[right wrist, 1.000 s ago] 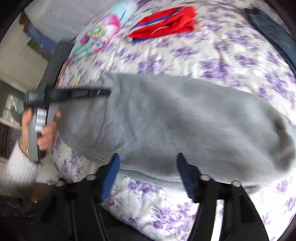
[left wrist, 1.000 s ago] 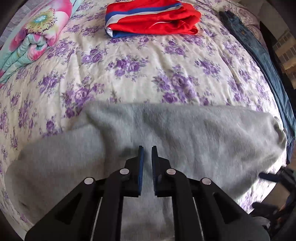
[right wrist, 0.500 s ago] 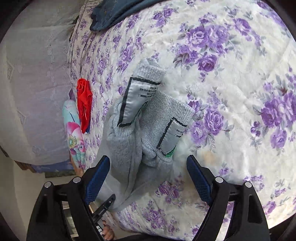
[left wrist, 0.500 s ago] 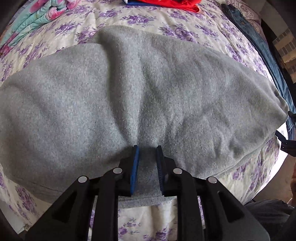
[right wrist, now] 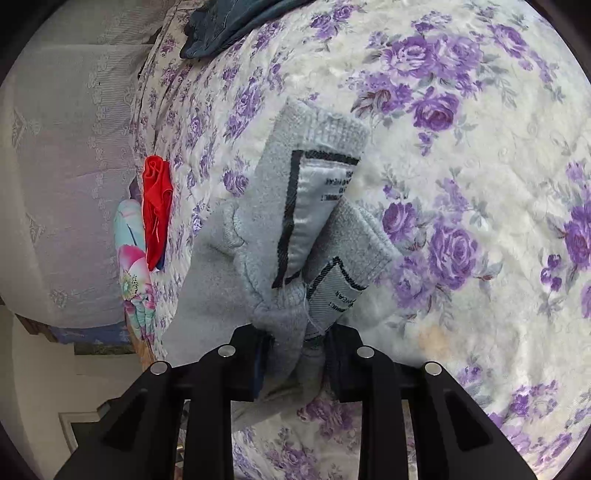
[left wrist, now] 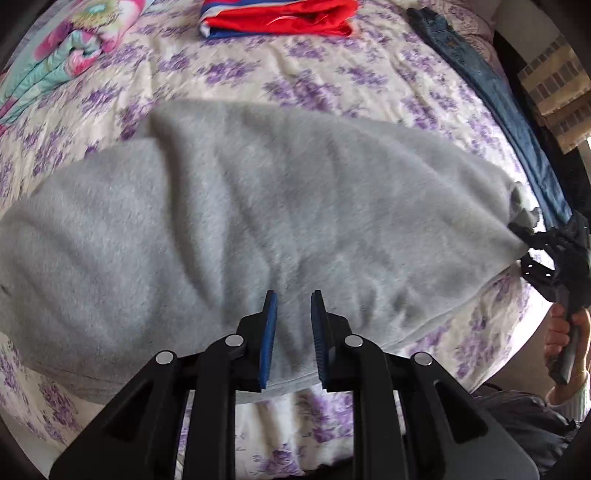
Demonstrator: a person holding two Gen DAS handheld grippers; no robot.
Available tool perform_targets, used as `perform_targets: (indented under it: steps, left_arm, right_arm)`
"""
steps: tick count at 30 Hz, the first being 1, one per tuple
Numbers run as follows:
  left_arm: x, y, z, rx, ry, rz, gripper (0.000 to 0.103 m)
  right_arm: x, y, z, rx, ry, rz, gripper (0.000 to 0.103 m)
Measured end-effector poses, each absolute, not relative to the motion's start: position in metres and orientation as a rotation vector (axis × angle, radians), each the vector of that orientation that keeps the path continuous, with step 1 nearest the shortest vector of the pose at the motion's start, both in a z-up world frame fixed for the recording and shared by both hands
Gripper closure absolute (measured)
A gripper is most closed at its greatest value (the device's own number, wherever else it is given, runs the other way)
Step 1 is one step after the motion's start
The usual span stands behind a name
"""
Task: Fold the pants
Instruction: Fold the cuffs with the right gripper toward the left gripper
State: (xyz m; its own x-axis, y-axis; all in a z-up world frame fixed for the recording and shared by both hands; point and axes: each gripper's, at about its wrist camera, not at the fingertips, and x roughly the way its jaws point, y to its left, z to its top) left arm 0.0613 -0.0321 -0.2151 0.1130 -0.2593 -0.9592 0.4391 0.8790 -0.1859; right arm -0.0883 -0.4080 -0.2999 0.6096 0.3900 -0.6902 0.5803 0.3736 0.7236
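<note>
Grey fleece pants (left wrist: 258, 221) lie stretched across the flowered bed, folded lengthwise. My left gripper (left wrist: 293, 317) hovers over their near edge with its jaws a little apart and nothing between them. My right gripper (right wrist: 293, 354) is shut on the pants' cuff end (right wrist: 295, 236), where two white labels with black borders show. In the left wrist view the right gripper (left wrist: 532, 251) holds the pants' right end.
The bedspread (left wrist: 332, 74) is cream with purple flowers. Folded red, white and blue clothing (left wrist: 277, 18) lies at the far side, a floral quilt (left wrist: 55, 55) at far left, and blue jeans (left wrist: 498, 110) along the right edge.
My right gripper has closed on the pants' cuff end. My left gripper has let go of the near edge, opened slightly and drawn back.
</note>
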Motion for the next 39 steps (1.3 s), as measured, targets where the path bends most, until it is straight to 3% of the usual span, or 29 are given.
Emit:
perform_targets:
  steps: [6, 12, 15, 23, 27, 34, 39]
  left_arm:
    - [0.082, -0.131, -0.19, 0.14, 1.31, -0.703, 0.086]
    - [0.084, -0.206, -0.252, 0.172, 1.437, -0.721, 0.087]
    - [0.06, -0.213, -0.258, 0.271, 1.356, -0.695, 0.088]
    - [0.03, -0.212, -0.259, 0.269, 1.395, -0.768, 0.088]
    - [0.035, -0.213, -0.259, 0.258, 1.392, -0.765, 0.088]
    - [0.049, -0.189, -0.255, 0.143, 1.417, -0.772, 0.103]
    - [0.06, -0.141, -0.225, 0.014, 1.358, -0.752, 0.103]
  right_arm:
    - [-0.083, -0.413, -0.304, 1.258, 0.988, -0.13, 0.074]
    - [-0.086, -0.412, -0.303, 1.228, 0.98, -0.131, 0.074]
    - [-0.086, -0.411, -0.304, 1.213, 0.979, -0.131, 0.074]
    - [-0.085, -0.413, -0.307, 1.227, 0.968, -0.129, 0.073]
    - [-0.078, -0.406, -0.293, 1.12, 0.99, -0.152, 0.077]
    - [-0.066, -0.385, -0.251, 0.888, 0.983, -0.184, 0.079]
    - [-0.051, -0.36, -0.204, 0.643, 0.947, -0.162, 0.08]
